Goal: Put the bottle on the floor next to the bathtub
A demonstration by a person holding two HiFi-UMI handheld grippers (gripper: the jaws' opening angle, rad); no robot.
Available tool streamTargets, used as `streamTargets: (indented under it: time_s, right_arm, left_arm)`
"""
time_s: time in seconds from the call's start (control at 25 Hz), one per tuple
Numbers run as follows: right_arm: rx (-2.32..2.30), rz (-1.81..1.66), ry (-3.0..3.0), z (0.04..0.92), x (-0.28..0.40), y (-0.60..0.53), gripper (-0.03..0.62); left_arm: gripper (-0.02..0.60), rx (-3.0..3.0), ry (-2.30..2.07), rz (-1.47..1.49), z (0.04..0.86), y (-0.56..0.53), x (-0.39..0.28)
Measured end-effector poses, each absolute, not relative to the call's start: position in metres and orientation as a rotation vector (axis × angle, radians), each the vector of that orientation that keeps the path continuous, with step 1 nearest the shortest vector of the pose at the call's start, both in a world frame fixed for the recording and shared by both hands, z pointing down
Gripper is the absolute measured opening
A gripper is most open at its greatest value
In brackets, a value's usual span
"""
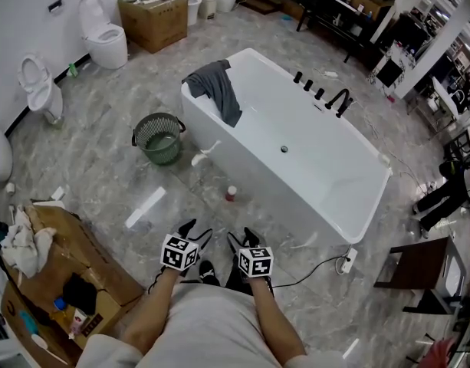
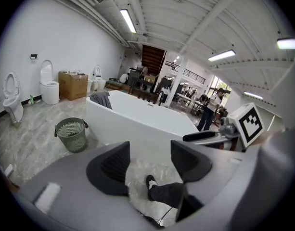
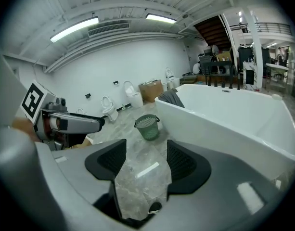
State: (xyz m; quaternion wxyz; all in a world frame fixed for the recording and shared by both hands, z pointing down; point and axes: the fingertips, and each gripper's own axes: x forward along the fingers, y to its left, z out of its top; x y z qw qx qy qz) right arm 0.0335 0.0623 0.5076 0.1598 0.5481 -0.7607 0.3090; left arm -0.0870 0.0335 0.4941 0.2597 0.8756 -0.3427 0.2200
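Fingers of left gripper [image 2: 149, 160] and right gripper [image 3: 146, 160] were found spread, empty. Small red-capped bottle [image 1: 231, 193] was noted on the grey marbled floor [image 1: 104, 152] beside the white bathtub [image 1: 242, 156]; confirming its steadiness was judged sufficient.

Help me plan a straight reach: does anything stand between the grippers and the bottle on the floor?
Nothing visible does: bare floor lies between the left gripper, the right gripper and the bottle beside the bathtub; the green basket stands off to the left.

Sanitary-ware showroom or warehouse, not a home. A freestanding white bathtub [image 1: 250, 176] stands mid-room on grey marble-pattern floor [image 1: 104, 152]. White ceramic toilets [image 1: 106, 41] line the wall beside a brown cardboard box [image 1: 152, 20]. Long fluorescent tube lights [image 2: 128, 20] hang overhead.
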Motion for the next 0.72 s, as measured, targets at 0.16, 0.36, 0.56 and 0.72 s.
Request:
streamTargets:
  time_s: [0.16,0.36,0.56,0.72]
  right_arm:
    - [1.578,0.866,-2.178,0.505,0.039,0.057,0.252]
    - [1.610,0.863,-2.185,0.501,0.041,0.056,0.198]
    - [1.621,0.868,-2.181,0.504,0.040,0.059,0.127]
    - [1.648,0.876,-2.172,0.503,0.046,0.063,0.083]
  left_arm:
    - [0.313,2.378,-0.937,0.608,0.495,0.032,-0.087]
    - [0.298,2.359,-0.964,0.611,0.497,0.030,-0.093]
    - [0.232,2.353,-0.981,0.612,0.500,0.029,-0.097]
    - [0.162,2.354,-0.989,0.607,0.500,0.030,-0.095]
